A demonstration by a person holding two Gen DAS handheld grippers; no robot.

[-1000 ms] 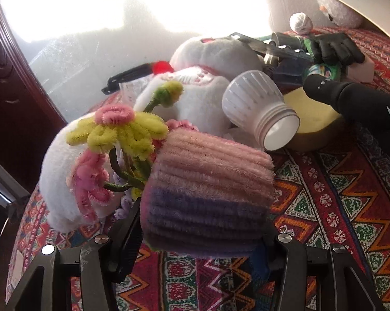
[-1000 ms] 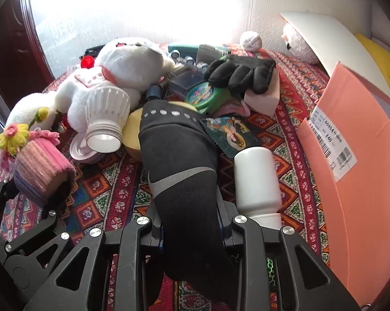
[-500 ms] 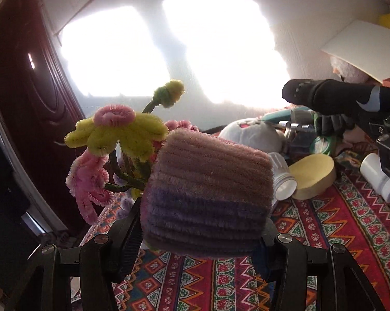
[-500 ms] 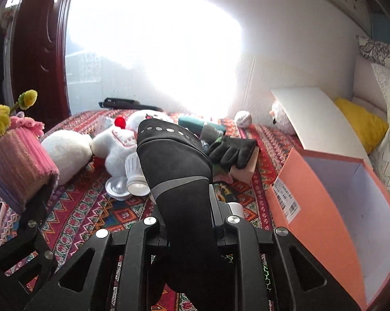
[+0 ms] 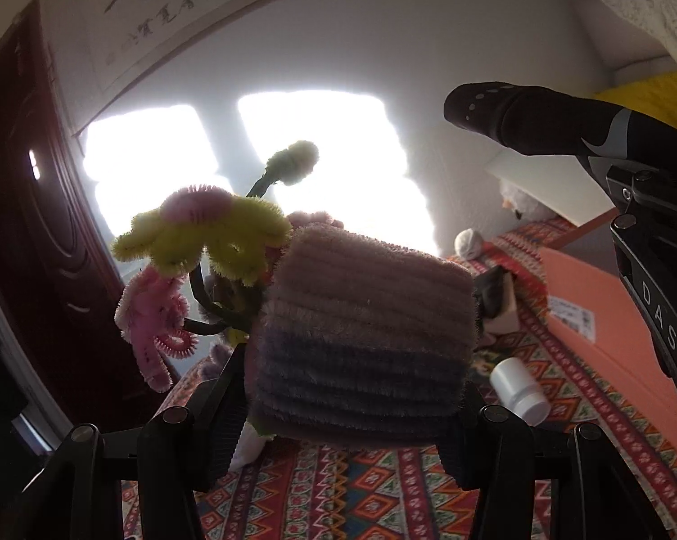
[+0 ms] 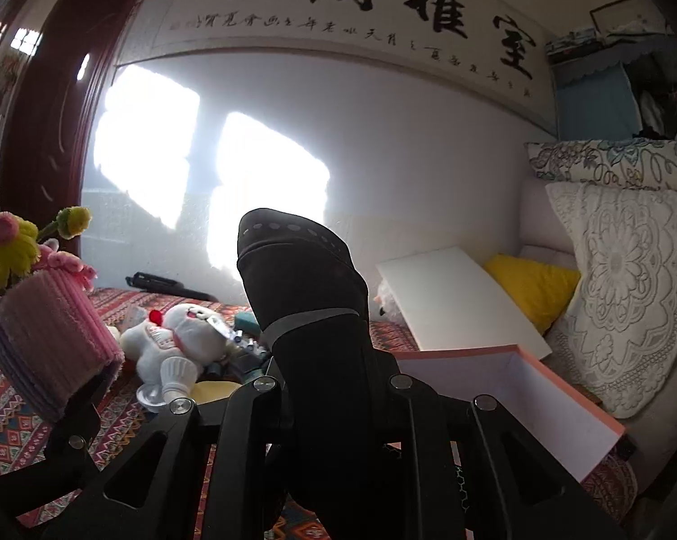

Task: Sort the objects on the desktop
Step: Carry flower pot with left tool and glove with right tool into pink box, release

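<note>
My left gripper [image 5: 338,409] is shut on a pink and purple fuzzy flower pot [image 5: 361,342] with yellow and pink pipe-cleaner flowers [image 5: 203,238], held high above the patterned cloth. The pot also shows at the left of the right wrist view [image 6: 50,342]. My right gripper [image 6: 334,405] is shut on a black sock [image 6: 311,310] with a grey stripe, lifted and pointing at the wall; the sock also shows in the left wrist view [image 5: 541,121]. An open orange box [image 6: 509,387] lies just right of the right gripper.
On the patterned cloth [image 5: 374,495] lie a white plush toy [image 6: 181,333], a white bulb [image 6: 176,373], a white bottle [image 5: 518,387], a small white ball [image 5: 468,241] and other clutter. A white lid [image 6: 455,301], yellow cushion [image 6: 532,288] and lace pillows stand at the right.
Both grippers have risen and tilted upward with their loads. The clutter has dropped low in both views, and the wall scroll has come into sight.
</note>
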